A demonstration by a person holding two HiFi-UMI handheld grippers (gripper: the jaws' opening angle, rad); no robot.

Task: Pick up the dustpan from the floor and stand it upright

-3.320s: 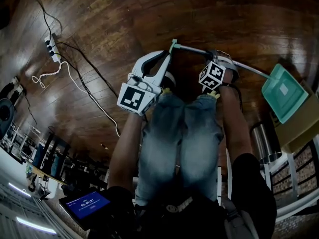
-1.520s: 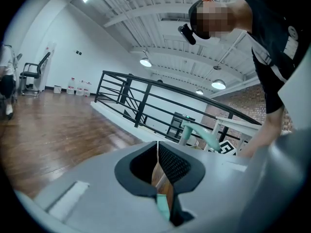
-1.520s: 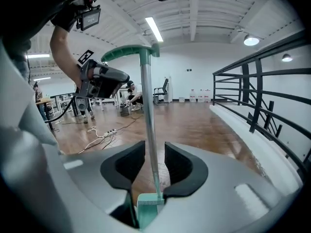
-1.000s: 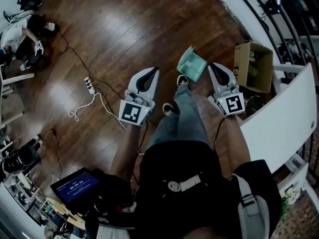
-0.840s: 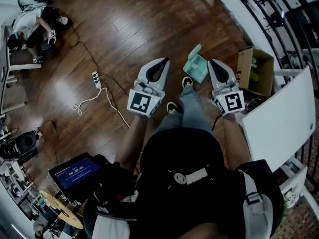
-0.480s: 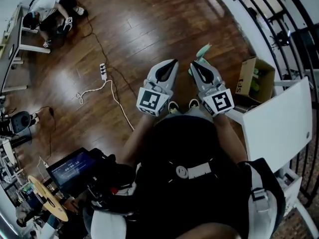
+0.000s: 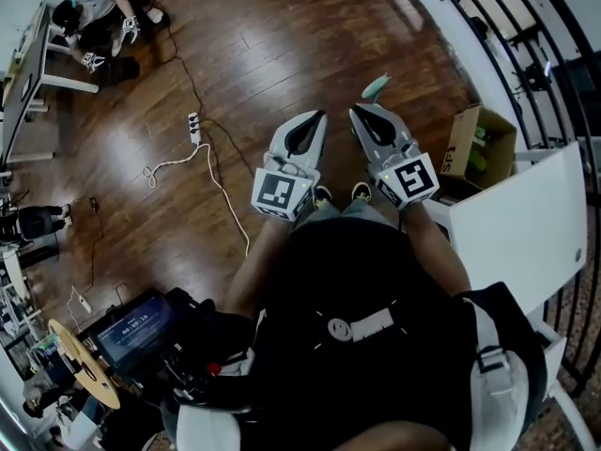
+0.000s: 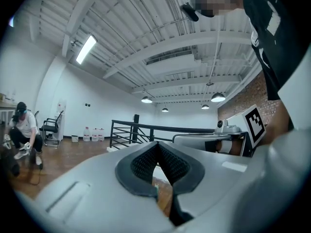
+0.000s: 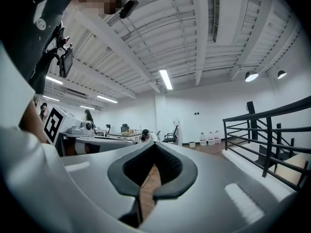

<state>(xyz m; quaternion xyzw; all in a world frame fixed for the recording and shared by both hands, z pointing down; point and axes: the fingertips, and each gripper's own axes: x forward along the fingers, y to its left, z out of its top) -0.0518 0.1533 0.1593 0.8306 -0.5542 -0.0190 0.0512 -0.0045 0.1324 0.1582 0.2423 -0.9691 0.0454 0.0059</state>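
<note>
In the head view only a small teal part of the dustpan (image 7: 376,85) shows, on the wooden floor just beyond the tip of my right gripper (image 7: 358,111); the rest is hidden behind that gripper. It is free of both grippers. My left gripper (image 7: 316,116) is held close beside the right one, in front of the person's body. Both point level across the room. In the left gripper view the left gripper (image 8: 156,145) has its jaws shut on nothing. The right gripper (image 9: 154,145) is likewise shut and empty in its own view. Neither gripper view shows the dustpan.
An open cardboard box (image 7: 480,142) sits on the floor at the right, next to a white panel (image 7: 516,225) and a black railing (image 7: 526,26). A power strip (image 7: 192,128) with a white cable (image 7: 221,195) lies to the left. Another person (image 7: 94,7) crouches at the far left.
The person has straightened up, so the floor looks farther off. Both grippers have risen and drawn close together. The dustpan, earlier plain between them, is now mostly hidden behind the right gripper.
</note>
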